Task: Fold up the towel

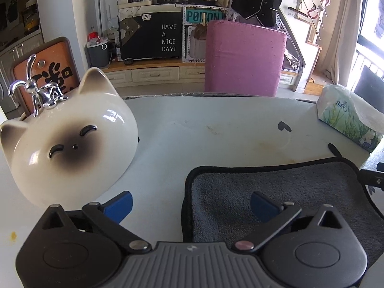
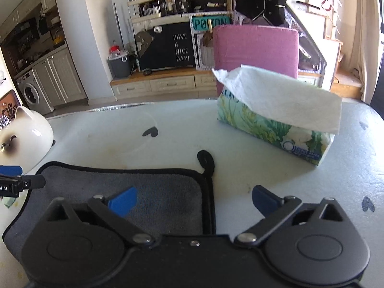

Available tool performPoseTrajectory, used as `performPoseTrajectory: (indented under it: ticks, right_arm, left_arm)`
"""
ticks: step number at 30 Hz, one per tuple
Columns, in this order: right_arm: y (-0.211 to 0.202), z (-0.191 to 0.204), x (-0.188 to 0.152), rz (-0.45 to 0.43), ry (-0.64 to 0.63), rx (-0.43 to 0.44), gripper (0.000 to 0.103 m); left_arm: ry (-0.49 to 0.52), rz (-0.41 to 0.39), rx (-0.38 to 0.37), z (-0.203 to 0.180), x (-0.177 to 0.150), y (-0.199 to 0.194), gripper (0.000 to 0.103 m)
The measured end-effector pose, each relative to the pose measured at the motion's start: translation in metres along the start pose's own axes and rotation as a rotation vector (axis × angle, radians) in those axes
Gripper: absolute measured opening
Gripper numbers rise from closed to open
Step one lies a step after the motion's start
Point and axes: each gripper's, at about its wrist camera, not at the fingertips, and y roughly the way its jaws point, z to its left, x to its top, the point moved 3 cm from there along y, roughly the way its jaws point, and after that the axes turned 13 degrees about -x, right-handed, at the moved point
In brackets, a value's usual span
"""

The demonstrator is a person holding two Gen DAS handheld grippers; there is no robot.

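A grey towel [image 1: 276,192] with black trim lies flat on the white table [image 1: 204,129]; it also shows in the right wrist view [image 2: 115,187]. My left gripper [image 1: 190,204] is open and empty, straddling the towel's left edge just above it. My right gripper [image 2: 194,200] is open and empty, straddling the towel's right edge near its black hanging loop [image 2: 206,162]. The right gripper's tip shows at the right edge of the left wrist view [image 1: 374,180], and the left gripper's tip at the left edge of the right wrist view [image 2: 14,182].
A white ceramic cat-head bowl [image 1: 69,141] holding a silver figure [image 1: 40,91] stands left of the towel. A tissue box [image 2: 278,120] stands to the back right. A pink chair [image 1: 242,57] is behind the table.
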Motion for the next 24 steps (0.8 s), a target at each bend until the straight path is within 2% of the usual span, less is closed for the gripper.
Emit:
performPoseTrajectory:
  ticks: [11,24]
  right_arm:
    - [-0.018,0.001,-0.001,-0.004,-0.013,-0.023,0.103]
    - [-0.075,-0.011,-0.005,-0.038,0.012,-0.003,0.103]
  left_arm:
    - [-0.011,-0.001,0.006,-0.007,-0.004,-0.023,0.103]
    - [-0.009,-0.04,-0.046,-0.038,-0.01,-0.079,0.103]
